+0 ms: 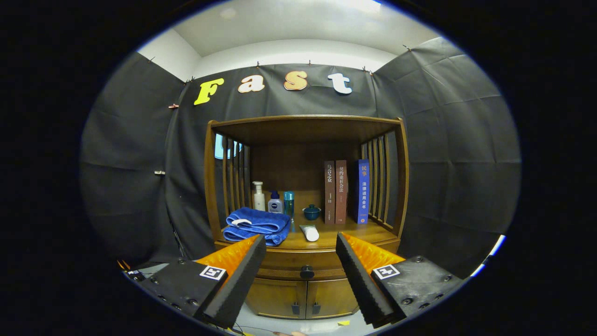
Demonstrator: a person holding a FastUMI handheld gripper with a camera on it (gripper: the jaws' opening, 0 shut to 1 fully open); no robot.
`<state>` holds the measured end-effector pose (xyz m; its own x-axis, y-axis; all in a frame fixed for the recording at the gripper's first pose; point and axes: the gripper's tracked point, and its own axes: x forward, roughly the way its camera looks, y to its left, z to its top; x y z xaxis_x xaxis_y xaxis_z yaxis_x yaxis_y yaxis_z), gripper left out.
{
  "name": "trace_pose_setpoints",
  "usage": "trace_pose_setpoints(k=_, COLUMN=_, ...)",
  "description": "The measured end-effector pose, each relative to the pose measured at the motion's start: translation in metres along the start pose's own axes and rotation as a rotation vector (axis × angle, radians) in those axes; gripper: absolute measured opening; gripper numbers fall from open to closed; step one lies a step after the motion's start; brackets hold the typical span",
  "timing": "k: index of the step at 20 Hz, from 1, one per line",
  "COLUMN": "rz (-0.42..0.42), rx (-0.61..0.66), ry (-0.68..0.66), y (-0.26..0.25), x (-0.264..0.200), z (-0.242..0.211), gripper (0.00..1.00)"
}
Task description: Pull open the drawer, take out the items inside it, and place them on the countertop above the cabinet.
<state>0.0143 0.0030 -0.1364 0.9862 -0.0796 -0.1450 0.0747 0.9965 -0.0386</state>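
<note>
Gripper (pixel 301 247) jaws spread wide, nothing between them, well short of cabinet. Straight ahead, in gap between jaws: drawer (pixel 305 266) shut, dark knob (pixel 306 271) centred. Below knob, two small cabinet doors (pixel 305 296). Above drawer, worktop (pixel 326 240): folded blue towel (pixel 256 225) near left jaw, white tube (pixel 310 232) lying mid-gap. Beyond: bottles (pixel 273 200), small lidded teal cup (pixel 311 212), three upright books (pixel 347 191) toward right jaw.

Dim booth, overhead ceiling light, sharp focus, fisheye-bent edges.
</note>
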Motion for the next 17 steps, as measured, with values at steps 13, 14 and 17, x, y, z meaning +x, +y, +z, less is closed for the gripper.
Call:
trace_pose_setpoints(k=13, rz=0.014, rx=-0.007, ry=-0.015, y=0.004, x=-0.032, z=0.015, gripper=0.99)
trace_pose_setpoints(k=14, rz=0.012, rx=-0.003, ry=-0.012, y=0.003, x=-0.033, z=0.015, gripper=0.99)
trace_pose_setpoints(k=17, rz=0.020, rx=-0.010, ry=-0.005, y=0.005, x=-0.034, z=0.014, gripper=0.99)
